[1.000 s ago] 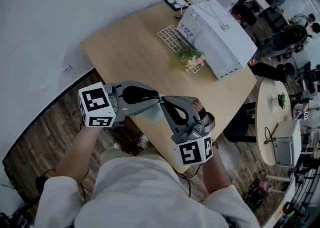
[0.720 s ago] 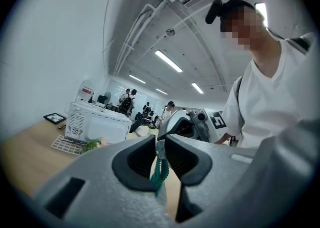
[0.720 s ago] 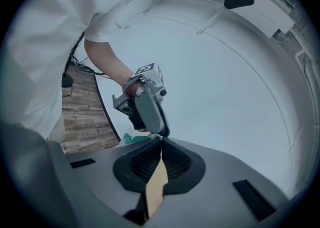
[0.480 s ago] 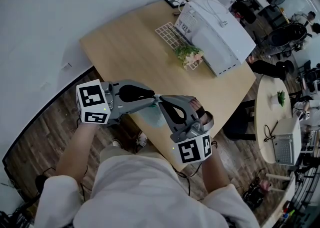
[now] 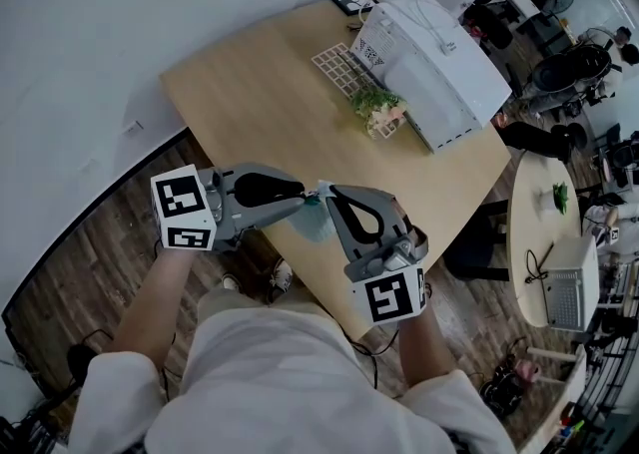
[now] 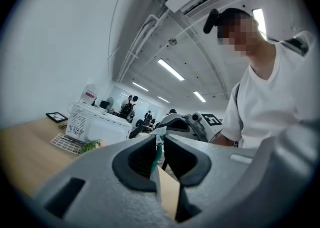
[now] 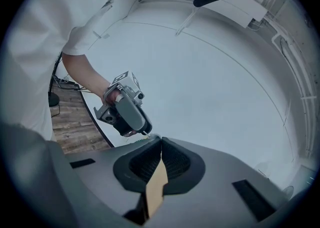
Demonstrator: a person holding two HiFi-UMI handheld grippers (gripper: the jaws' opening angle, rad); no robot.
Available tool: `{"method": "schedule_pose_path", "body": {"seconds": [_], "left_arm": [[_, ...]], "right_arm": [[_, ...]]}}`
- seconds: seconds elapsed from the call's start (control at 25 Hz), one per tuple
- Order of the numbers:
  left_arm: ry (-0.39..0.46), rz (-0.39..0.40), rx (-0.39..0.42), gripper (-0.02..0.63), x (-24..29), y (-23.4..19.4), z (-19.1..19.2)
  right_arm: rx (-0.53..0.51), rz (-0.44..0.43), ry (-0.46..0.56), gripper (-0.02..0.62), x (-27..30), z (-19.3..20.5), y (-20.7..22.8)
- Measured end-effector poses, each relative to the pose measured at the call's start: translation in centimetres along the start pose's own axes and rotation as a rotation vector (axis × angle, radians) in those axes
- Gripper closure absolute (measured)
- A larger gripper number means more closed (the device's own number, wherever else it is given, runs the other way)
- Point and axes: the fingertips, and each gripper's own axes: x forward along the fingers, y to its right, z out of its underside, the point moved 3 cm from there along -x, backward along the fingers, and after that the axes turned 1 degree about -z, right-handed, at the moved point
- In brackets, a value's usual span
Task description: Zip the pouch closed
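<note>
A small teal pouch (image 5: pixel 316 223) hangs between my two grippers above the near edge of the wooden table (image 5: pixel 250 93). From the left, my left gripper (image 5: pixel 303 201) reaches in level, jaws nearly together on the pouch's edge. A teal strip of pouch (image 6: pixel 158 151) shows between its pads in the left gripper view. From the right, my right gripper (image 5: pixel 324 195) meets it, jaws shut tight on the pouch's top edge. Its closed tip (image 7: pixel 160 139) points at the left gripper (image 7: pixel 127 111); the zipper pull is too small to make out.
At the far end of the table stand a white boxy appliance (image 5: pixel 434 68), a white grid rack (image 5: pixel 337 71), a small bunch of flowers (image 5: pixel 379 113) and a framed marker card (image 5: pixel 351 3). A round side table (image 5: pixel 554 232) stands to the right. Wooden floor lies below.
The right gripper has rolled a little about its own axis, and more of the teal pouch shows between the tips. Both hands stay in about the same place.
</note>
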Motion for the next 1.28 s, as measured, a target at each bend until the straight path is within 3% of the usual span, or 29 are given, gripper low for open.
{"method": "schedule_pose_path", "body": {"seconds": [0.24,0.36,0.76,1.04,1.28], "left_arm": [[0.038,-0.022,-0.022,0.549,0.4,0.0,0.2],[0.05,-0.023,-0.031,0.509,0.7,0.0,0.3],[0.001,-0.008,-0.03,0.552,0.8,-0.1,0.9],[-0.031,-0.003,-0.019,0.555,0.6,-0.2,0.8],[-0.022,-0.007,-0.03,0.557,0.3,-0.3,0.6]], "right_arm": [[0.042,0.013,0.023,0.589,0.0,-0.3,0.0],[0.045,0.012,0.026,0.589,0.0,-0.3,-0.1],[0.026,0.019,-0.017,0.591,-0.2,0.5,-0.2],[0.096,0.032,0.008,0.592,-0.2,0.5,-0.1],[0.232,0.073,0.047,0.594,-0.4,0.3,0.8]]}}
